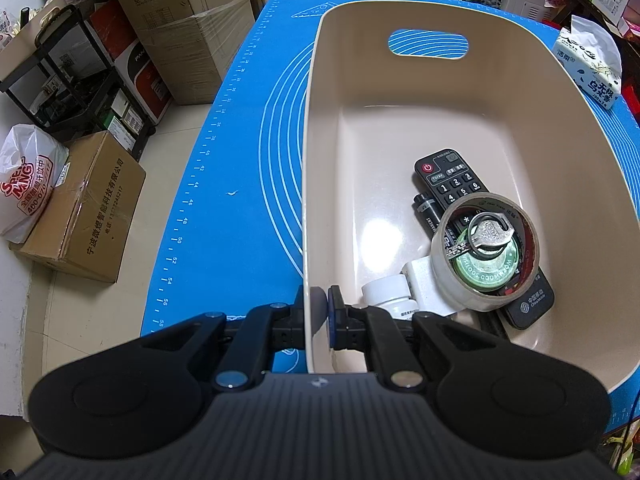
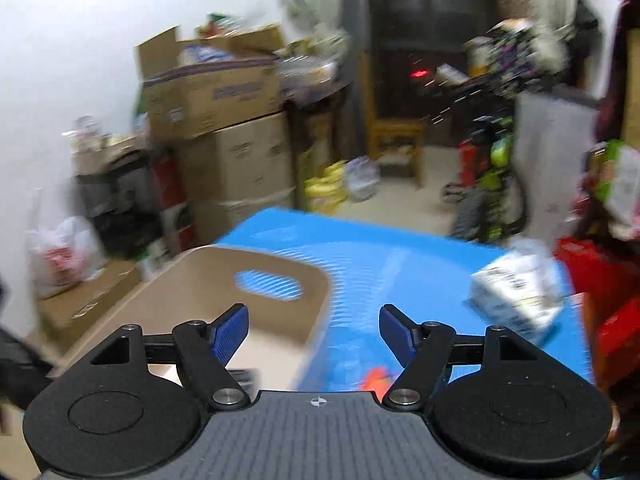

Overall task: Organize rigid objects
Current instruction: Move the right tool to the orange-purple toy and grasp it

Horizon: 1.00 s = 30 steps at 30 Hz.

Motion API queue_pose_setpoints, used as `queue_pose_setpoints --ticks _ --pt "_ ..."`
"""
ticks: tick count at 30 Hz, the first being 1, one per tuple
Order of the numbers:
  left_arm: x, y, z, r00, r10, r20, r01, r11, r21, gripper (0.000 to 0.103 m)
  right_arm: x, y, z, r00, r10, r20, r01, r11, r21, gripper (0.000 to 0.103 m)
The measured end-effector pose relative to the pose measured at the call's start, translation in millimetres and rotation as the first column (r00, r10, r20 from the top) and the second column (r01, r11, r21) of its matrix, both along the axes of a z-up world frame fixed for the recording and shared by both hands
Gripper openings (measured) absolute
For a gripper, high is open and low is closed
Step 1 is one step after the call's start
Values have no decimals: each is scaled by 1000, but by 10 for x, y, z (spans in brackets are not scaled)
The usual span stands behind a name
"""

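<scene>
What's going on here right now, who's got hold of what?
The left tongs are clamped on the near wall of the beige plastic bin, which sits on the blue silicone mat. Inside lie a black remote control, a roll of clear tape with a silver key in its hole, a black battery and a small white bottle. The right tongs are open and empty above the mat.
</scene>
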<state>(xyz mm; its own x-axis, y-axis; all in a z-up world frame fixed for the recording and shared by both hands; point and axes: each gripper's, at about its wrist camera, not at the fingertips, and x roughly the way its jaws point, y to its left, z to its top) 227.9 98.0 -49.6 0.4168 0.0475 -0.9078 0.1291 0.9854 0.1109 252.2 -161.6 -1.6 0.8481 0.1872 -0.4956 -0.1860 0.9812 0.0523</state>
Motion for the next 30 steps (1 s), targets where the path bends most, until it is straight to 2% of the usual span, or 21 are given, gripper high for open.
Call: queue_pose_setpoints --ticks 2,8,12,16,24,30 --pt "1 -1 -1 1000 0 0 0 1000 0 10 28 -122 -100 999 -51 10 52 998 -46 77" --pt "4 -5 -7 1000 -1 0 1 1000 1 10 221 -322 -522 988 -118 -99 113 992 -60 79" --pt "4 -7 -7 1000 -1 0 1 1000 2 10 381 -355 -805 975 -124 -185 119 992 -39 79" --pt "5 -6 -10 1000 -1 0 1 1000 3 10 482 -295 -1012 968 -114 -225 108 993 -40 80" --pt "6 -7 -11 1000 -1 0 1 1000 1 10 539 -275 -1165 962 -114 -247 119 993 7 84" --pt "6 -7 -11 1000 -1 0 1 1000 2 10 584 -217 -1237 956 -145 -256 137 989 -50 87"
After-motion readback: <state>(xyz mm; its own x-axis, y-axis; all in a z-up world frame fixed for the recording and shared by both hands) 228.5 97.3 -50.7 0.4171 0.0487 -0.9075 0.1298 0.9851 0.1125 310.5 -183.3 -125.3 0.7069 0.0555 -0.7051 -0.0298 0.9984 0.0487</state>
